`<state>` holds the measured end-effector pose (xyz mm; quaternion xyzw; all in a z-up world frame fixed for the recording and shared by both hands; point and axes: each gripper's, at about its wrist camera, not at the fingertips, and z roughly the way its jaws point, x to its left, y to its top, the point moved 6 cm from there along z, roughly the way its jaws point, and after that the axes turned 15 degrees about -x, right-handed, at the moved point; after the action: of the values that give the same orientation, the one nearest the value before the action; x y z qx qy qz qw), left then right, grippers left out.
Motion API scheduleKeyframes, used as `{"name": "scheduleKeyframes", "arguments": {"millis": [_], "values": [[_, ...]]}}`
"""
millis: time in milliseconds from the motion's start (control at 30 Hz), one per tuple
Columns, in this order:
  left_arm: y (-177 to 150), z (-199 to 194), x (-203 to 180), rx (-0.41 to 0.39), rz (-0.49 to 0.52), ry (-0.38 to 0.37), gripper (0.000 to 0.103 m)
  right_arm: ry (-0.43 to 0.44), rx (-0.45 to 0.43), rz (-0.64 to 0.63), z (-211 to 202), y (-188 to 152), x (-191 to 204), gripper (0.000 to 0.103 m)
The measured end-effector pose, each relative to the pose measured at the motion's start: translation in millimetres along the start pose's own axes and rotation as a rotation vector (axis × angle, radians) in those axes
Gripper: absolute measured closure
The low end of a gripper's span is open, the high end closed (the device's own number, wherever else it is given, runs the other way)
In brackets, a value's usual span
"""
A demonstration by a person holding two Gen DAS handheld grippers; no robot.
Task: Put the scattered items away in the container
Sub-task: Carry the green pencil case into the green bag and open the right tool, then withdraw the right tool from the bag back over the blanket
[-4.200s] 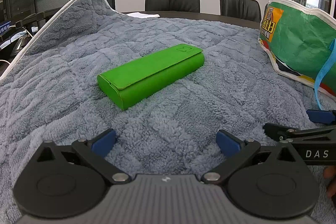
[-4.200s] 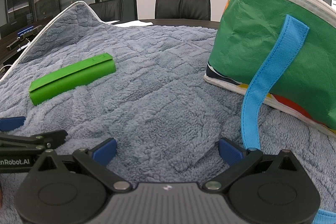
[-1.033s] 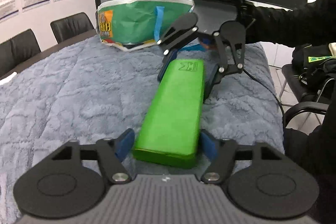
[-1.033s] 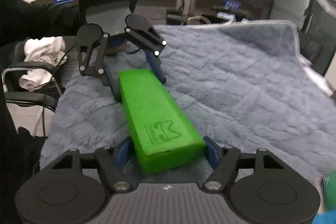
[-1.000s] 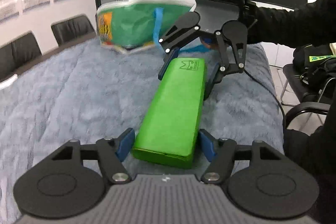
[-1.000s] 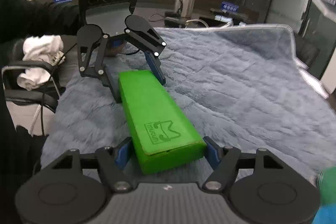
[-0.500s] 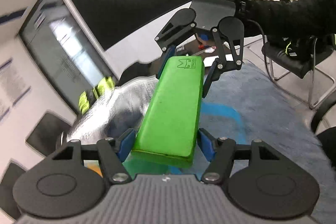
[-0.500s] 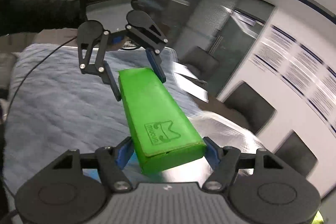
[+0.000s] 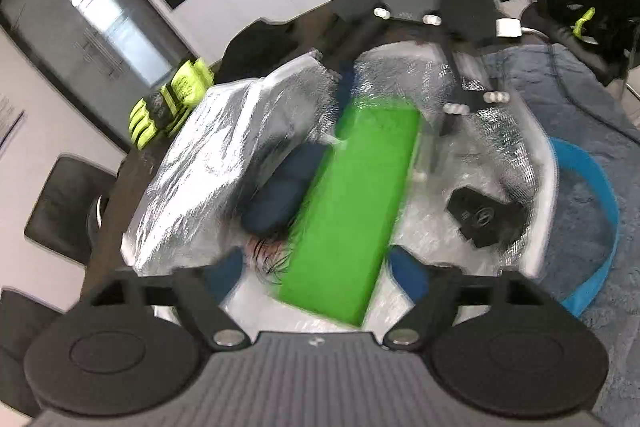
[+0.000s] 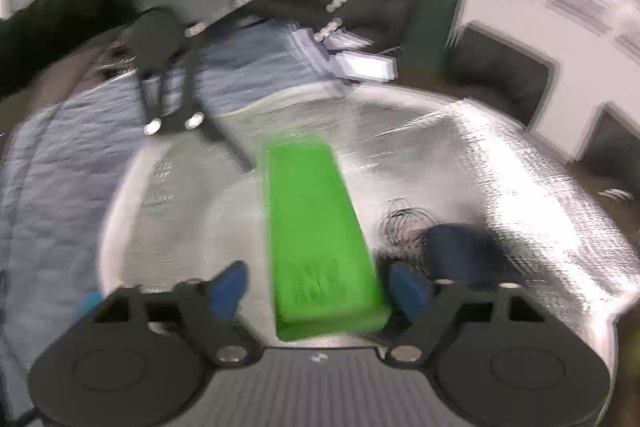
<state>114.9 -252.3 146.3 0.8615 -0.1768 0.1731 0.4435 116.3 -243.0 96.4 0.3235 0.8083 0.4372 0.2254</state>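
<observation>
Three things at least lie inside the bag already: the green case, a dark blue pouch and a black item, with a tangle of thin dark wire beside the pouch.

The case sits between the jaws of both grippers, one end at each. The left gripper has its jaws opening, and its blue pads stand clear of the case on both sides with foil showing in the gaps. The right gripper faces it from the far end and is opening too; a gap shows at one pad, while the other sits just beside the case, and blur hides whether it touches. So I judge the case released, dropping or resting on the silver lining just ahead of each gripper, the pouch to one side of it.

What is left is hard to tell. The grey blanket shows only in strips beyond the bag, and no loose items appear on those strips. A pair of yellow gloves lies past the bag on the dark table; whether they belong to the task I cannot tell.
</observation>
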Motion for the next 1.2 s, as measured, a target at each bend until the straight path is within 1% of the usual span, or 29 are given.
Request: {"name": "scheduleKeyframes", "arguments": {"millis": [67, 100, 133, 200, 267, 367, 467, 533, 600, 667, 733, 800, 900, 1000, 1067, 1100, 1133, 1200], "values": [[-2.1, -3.7, 10.0, -0.019, -0.025, 0.008, 0.002, -0.021, 0.046, -0.098, 13.4, -1.6, 5.0, 0.015], [-2.3, -4.5, 12.6, -0.020, -0.033, 0.008, 0.002, -0.030, 0.072, -0.116, 18.3, -3.7, 4.4, 0.015], [2.3, -1.0, 12.5, -0.018, -0.041, 0.004, 0.002, -0.034, 0.095, -0.107, 19.4, -5.0, -4.6, 0.015], [4.1, 2.4, 12.7, -0.017, -0.052, -0.017, 0.001, -0.046, 0.131, -0.067, 22.3, -7.3, -8.7, 0.014], [4.8, 3.2, 7.1, -0.014, -0.049, -0.040, 0.000, -0.059, 0.168, -0.021, 18.9, -12.7, -8.7, 0.009], [6.2, -0.3, -2.1, 0.017, -0.093, -0.092, 0.000, -0.098, 0.241, 0.064, 16.7, -24.1, -7.0, 0.007], [7.6, 6.2, -7.7, 0.056, -0.134, -0.131, 0.000, -0.198, 0.316, 0.110, 9.1, -27.2, -8.6, 0.007], [12.3, 7.7, -13.3, 0.067, -0.152, -0.154, 0.000, -0.232, 0.360, 0.152, -0.2, -27.6, -6.7, 0.006], [18.2, 5.6, -18.9, 0.076, -0.145, -0.151, 0.000, -0.282, 0.391, 0.171, -9.1, -28.6, -5.8, 0.005], [22.2, 1.6, -23.4, 0.102, -0.160, -0.143, 0.000, -0.343, 0.426, 0.257, -20.3, -29.1, -5.6, 0.001], [25.2, -4.3, -28.5, 0.116, -0.192, -0.151, 0.000, -0.373, 0.428, 0.340, -30.9, -28.9, -1.6, 0.001], [25.9, -10.1, -33.2, 0.138, -0.233, -0.157, 0.000, -0.422, 0.433, 0.388, -41.1, -28.6, 5.1, 0.000], [25.9, -18.1, -39.3, 0.173, -0.282, -0.152, 0.000, -0.481, 0.440, 0.375, -55.0, -24.9, 20.9, 0.000], [26.8, -32.2, -48.3, 0.192, -0.291, -0.119, 0.000, -0.528, 0.425, 0.387, -71.1, -16.7, 40.3, 0.000], [29.8, -46.0, -53.1, 0.173, -0.316, -0.085, 0.000, -0.537, 0.407, 0.373, -78.3, -10.2, 56.2, 0.000], [31.5, -55.7, -54.8, 0.147, -0.346, -0.069, 0.000, -0.536, 0.395, 0.362, -80.3, -7.1, 64.6, 0.000], [33.4, -64.8, -55.4, 0.111, -0.370, -0.045, 0.000, -0.533, 0.371, 0.345, -82.4, -2.7, 76.3, 0.000], [33.6, -85.3, -58.5, 0.029, -0.433, 0.028, 0.000, -0.507, 0.309, 0.330, -84.4, 6.3, 99.1, 0.000]]}}
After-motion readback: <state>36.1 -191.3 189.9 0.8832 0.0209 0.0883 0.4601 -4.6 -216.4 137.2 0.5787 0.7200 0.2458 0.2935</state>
